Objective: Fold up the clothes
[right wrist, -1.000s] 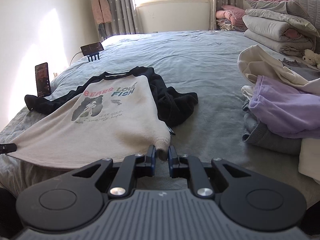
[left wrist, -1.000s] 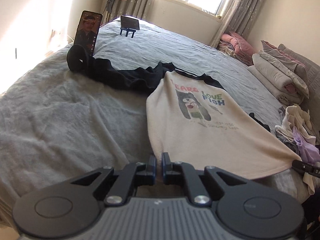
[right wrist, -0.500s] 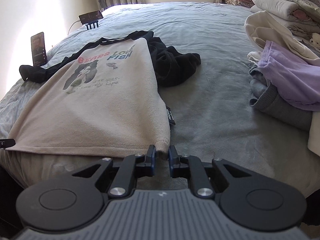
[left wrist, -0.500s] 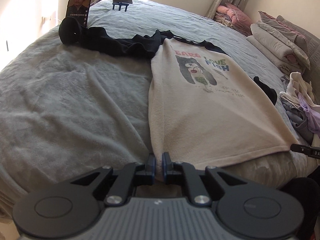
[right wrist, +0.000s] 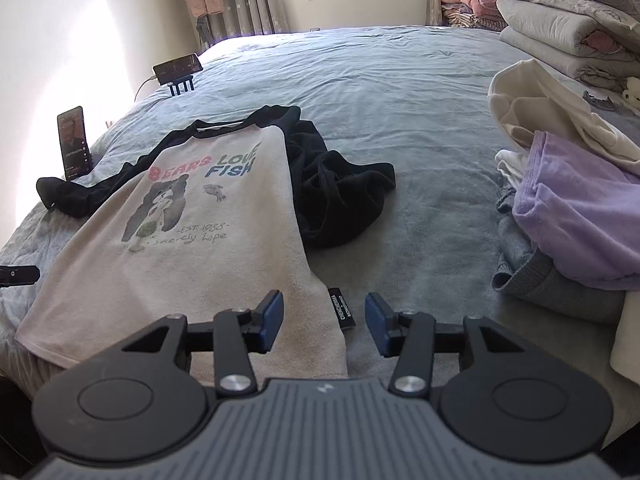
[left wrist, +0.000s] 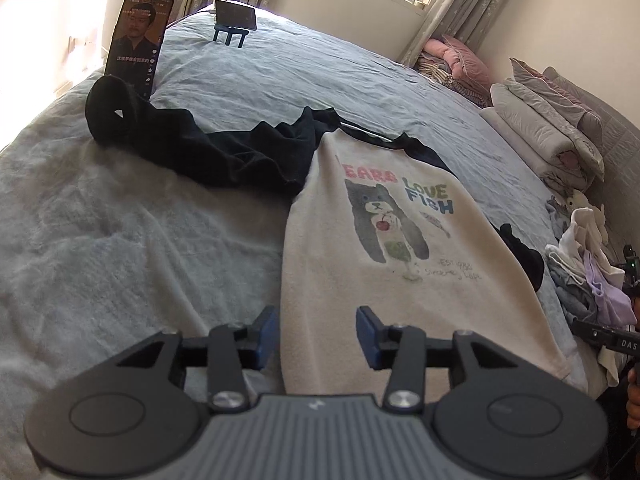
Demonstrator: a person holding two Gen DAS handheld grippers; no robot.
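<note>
Left hand-held gripper (left wrist: 316, 334) with jaws spreading over one hem corner of cream bear-print shirt (left wrist: 384, 256), pads clear of cloth. Right hand-held gripper (right wrist: 324, 322) likewise spreading over the other hem corner, gripping nothing. Shirt lying flat, print up, on grey bed (right wrist: 400, 100), black sleeves (right wrist: 340, 196) bunched beside it. Heap of unfolded clothes (right wrist: 568, 196) at right.

Left tongs (left wrist: 316, 334) opening over the cream shirt (left wrist: 400, 264) hem on the bed (left wrist: 120, 240).
</note>
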